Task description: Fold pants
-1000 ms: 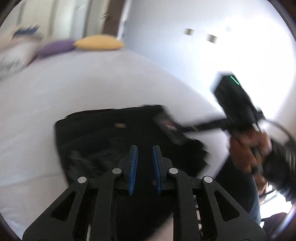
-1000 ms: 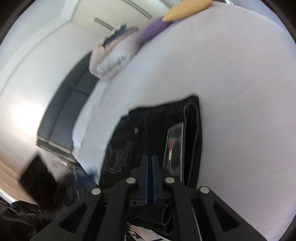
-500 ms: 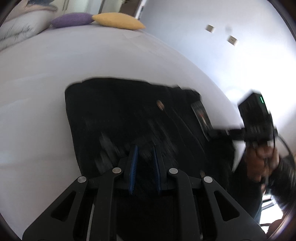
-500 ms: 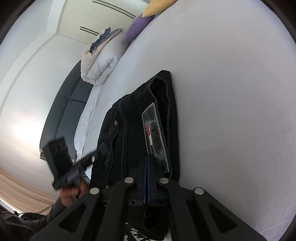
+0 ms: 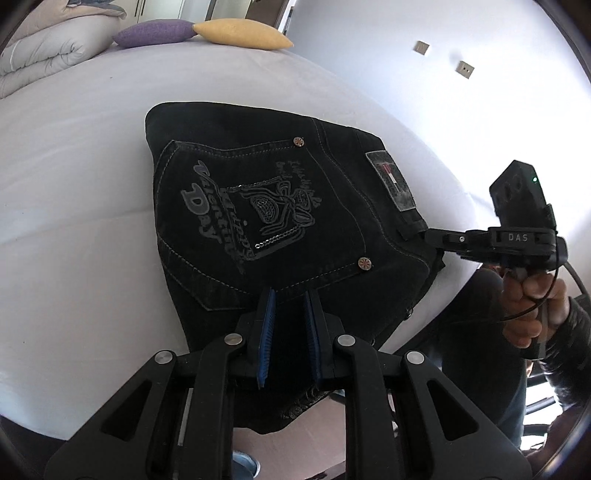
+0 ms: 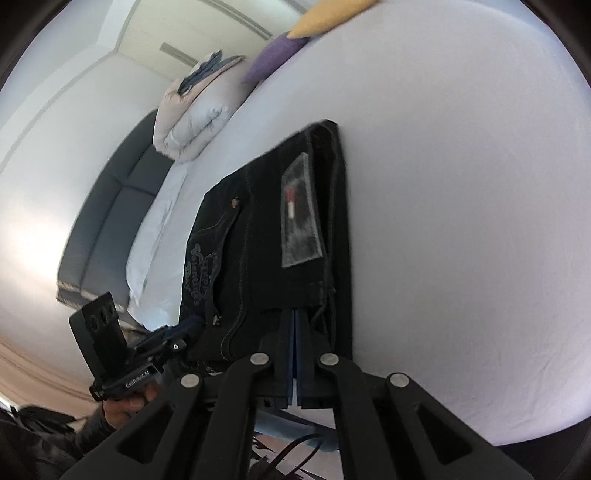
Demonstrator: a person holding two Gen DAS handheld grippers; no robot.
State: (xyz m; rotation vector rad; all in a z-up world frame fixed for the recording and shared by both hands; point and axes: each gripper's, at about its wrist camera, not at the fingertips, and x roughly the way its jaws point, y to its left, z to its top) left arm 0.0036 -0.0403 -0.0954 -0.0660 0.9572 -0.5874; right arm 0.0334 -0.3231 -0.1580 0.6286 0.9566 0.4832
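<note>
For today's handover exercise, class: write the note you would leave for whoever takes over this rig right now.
Left gripper: open, over the near edge of the black jeans, holding nothing.
Right gripper: fingers together at the waistband end by the grey patch; whether it pinches cloth cannot be told.
The jeans lie folded into a compact stack on the white bed, back pocket up, near edge overhanging.
Left: neaten or push it fully onto the bed, then let go.

A purple cushion (image 5: 153, 33) touches a yellow cushion (image 5: 242, 34) beside a folded duvet (image 5: 48, 51) (on white bedding (image 5: 74, 155)).
</note>
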